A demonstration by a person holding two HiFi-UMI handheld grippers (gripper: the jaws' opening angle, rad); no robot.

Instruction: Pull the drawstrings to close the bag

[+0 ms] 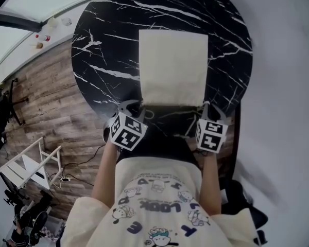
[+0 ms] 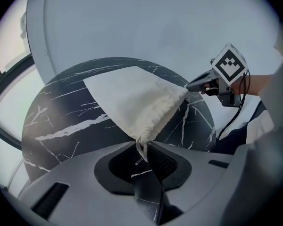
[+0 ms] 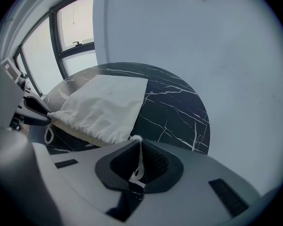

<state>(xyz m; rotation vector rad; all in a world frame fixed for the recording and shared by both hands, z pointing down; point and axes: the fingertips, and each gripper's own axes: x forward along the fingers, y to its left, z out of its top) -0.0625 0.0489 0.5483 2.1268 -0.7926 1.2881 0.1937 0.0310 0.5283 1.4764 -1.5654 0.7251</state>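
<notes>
A cream drawstring bag [image 1: 172, 68] lies flat in the middle of a round black marble table [image 1: 108, 45], its gathered mouth toward me. My left gripper [image 1: 130, 106] is at the mouth's near left corner. In the left gripper view the puckered corner [image 2: 148, 126] runs into the jaws, which are shut on the drawstring [image 2: 141, 149]. My right gripper [image 1: 210, 107] is at the near right corner. Its pads are shut on the other drawstring [image 3: 140, 157], whose white cord runs down between them. Beside the left gripper [image 3: 35, 109], a loop of cord [image 3: 48, 134] hangs.
The table's near edge is just in front of my body. Wooden floor [image 1: 46, 102] lies to the left, with a white rack [image 1: 31, 163] and a cable on it. A grey wall [image 1: 288, 86] stands to the right, and windows [image 3: 75, 32] are at the far left.
</notes>
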